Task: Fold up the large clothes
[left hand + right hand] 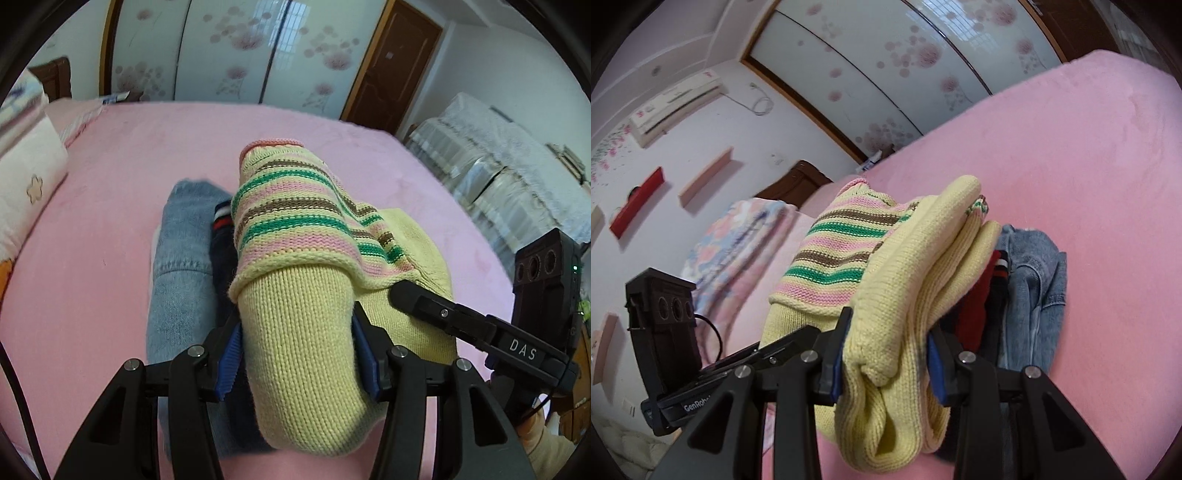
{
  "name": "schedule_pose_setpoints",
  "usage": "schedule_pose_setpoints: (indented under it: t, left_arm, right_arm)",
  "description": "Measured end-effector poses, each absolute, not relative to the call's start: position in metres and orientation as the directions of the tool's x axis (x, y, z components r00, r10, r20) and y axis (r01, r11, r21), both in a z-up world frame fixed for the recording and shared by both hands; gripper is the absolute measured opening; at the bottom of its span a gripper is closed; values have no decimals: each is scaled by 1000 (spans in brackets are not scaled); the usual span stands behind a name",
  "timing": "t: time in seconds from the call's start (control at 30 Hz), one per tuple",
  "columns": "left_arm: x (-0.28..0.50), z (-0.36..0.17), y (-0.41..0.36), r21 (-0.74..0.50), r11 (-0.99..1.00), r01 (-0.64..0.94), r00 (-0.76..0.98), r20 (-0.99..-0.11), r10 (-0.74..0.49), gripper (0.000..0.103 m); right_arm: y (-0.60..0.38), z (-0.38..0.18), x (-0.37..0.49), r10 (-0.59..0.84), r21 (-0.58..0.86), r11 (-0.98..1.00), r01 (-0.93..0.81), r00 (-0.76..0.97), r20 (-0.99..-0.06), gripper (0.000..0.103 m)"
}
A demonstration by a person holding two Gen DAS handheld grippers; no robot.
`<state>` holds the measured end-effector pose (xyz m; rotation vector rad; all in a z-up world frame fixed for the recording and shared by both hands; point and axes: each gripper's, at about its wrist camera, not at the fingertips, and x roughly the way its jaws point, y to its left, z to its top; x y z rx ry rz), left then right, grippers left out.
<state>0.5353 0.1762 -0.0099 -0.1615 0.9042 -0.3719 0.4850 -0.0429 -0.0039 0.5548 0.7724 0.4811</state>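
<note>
Yellow knit sweater [306, 332], folded and centre-frame above the pink bed [92, 258], is pinched by both left gripper [295, 354] and right gripper [886, 354]; best lowered level onto the jeans [181, 258] pile.

A home bedroom: a bed [110, 192] under a pink sheet, a floral sliding wardrobe [229, 51], a wooden door [391, 70], a wall air conditioner [677, 103], and folded bedding [735, 236] near the headboard [798, 182].

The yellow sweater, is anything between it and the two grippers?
No. The sweater is already pinched in both the left gripper and the right gripper. It hangs above the jeans and a dark garment on the pink bed.
</note>
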Motion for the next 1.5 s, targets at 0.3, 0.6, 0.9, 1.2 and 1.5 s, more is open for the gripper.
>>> schedule_pose_setpoints:
  t: [0.3, 0.6, 0.9, 1.2, 1.5]
  left_arm:
    - [539, -42, 181, -333, 928, 168, 589, -721, -365, 87]
    - [487, -13, 175, -260, 961, 97, 604, -752, -264, 87]
    - [386, 39, 164, -265, 962, 66, 629, -737, -246, 87]
    - [276, 87, 132, -226, 970, 86, 654, -722, -226, 90]
    - [172, 117, 92, -186, 977, 101, 688, -696, -203, 102]
  right_arm:
    - [-46, -17, 486, 551, 560, 803, -205, 613, -566, 47]
    - [-48, 22, 440, 464, 445, 873, -201, 627, -627, 55]
    - [-70, 69, 341, 444, 400, 890, -219, 614, -652, 55]
    - [-98, 108, 238, 419, 353, 905, -236, 632, -652, 55]
    - [-124, 119, 154, 341, 287, 938, -194, 657, -672, 55]
